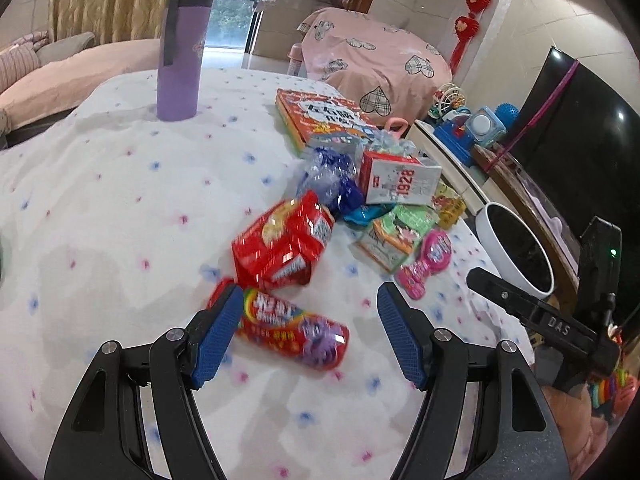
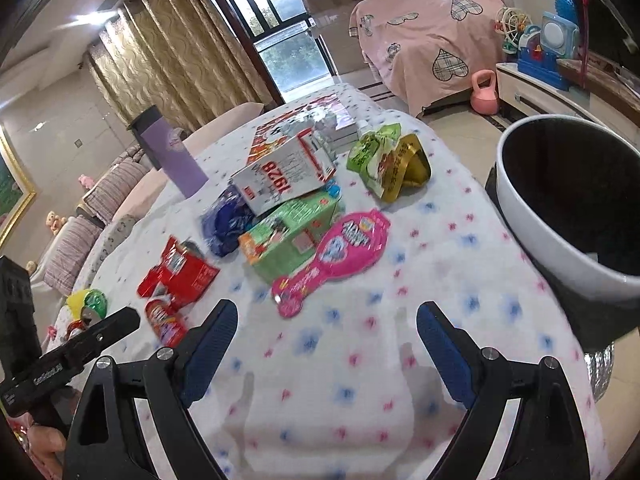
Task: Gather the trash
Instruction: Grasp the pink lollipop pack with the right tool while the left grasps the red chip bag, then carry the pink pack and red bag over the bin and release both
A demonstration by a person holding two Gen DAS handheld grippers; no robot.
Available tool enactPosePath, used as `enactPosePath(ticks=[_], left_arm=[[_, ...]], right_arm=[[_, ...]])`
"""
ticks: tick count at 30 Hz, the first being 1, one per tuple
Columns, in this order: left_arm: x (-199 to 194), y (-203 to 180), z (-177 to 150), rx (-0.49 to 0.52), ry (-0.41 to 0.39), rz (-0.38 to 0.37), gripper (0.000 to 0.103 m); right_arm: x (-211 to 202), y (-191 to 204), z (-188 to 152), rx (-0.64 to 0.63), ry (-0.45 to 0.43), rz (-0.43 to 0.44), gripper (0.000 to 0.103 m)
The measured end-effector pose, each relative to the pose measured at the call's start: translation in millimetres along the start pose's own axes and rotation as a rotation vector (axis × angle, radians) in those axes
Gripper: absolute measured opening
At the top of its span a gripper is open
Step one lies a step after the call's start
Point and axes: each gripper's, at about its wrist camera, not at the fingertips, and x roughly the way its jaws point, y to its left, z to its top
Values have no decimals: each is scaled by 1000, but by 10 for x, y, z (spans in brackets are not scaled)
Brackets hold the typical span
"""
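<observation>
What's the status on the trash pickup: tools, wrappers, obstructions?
Left tool, right tool open, empty. Wrappers piled on the table, none in the white bin. Purple cup stands clear.

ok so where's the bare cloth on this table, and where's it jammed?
Bare cloth: the wide stretch from the purple tumbler towards the camera, left of the red snack bag, and the near strip between the pink wrapper and the white bin. Crowded: the wrapper pile around the 1928 carton, up to the book.
</observation>
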Motion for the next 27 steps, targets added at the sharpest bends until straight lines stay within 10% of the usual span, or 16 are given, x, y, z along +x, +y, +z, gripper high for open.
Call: enactPosePath(ticks=[12,17,27], left_arm=[[391,86,223,28,40,40,70],[435,0,201,69,59,7,26],[158,-286,161,79,29,-76,23]], right_arm=[[595,88,225,-59,78,-114,71],[614,89,239,-69,61,-143,50],[243,-100,139,-20,14,-86,50]])
